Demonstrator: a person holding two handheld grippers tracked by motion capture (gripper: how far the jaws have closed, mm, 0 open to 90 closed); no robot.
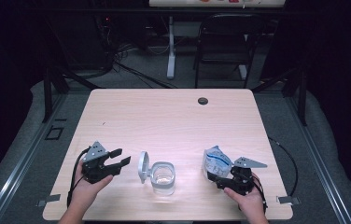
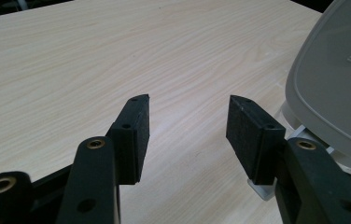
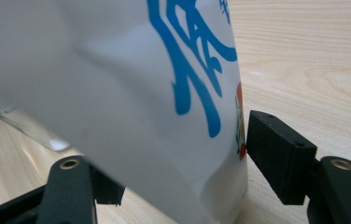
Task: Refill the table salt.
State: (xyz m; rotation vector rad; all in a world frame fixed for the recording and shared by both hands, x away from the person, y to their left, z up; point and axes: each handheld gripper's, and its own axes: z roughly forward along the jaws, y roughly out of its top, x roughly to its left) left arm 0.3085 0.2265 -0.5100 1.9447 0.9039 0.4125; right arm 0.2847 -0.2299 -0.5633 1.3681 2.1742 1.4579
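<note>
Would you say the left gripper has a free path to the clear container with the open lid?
Probably yes. The left gripper sits with jaws open, pointing toward the container, whose raised grey lid stands nearest it. Only bare table lies between, though the lid would meet it first.

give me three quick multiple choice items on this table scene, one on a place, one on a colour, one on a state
1. Where does the pouch stand?
A. at the table's far edge
B. between the right gripper's fingers
C. inside the container

2. What colour is the print on the pouch?
A. blue
B. green
C. black

3. How is the clear container?
A. lid shut
B. lying on its side
C. open, with its grey lid tipped up

Answers:
1 B: the right gripper view shows the pouch between the fingers of the right gripper.
2 A: large blue marks cover its white face.
3 C: the high view shows the lid standing up at the container's left side, nearest the left gripper.
</note>
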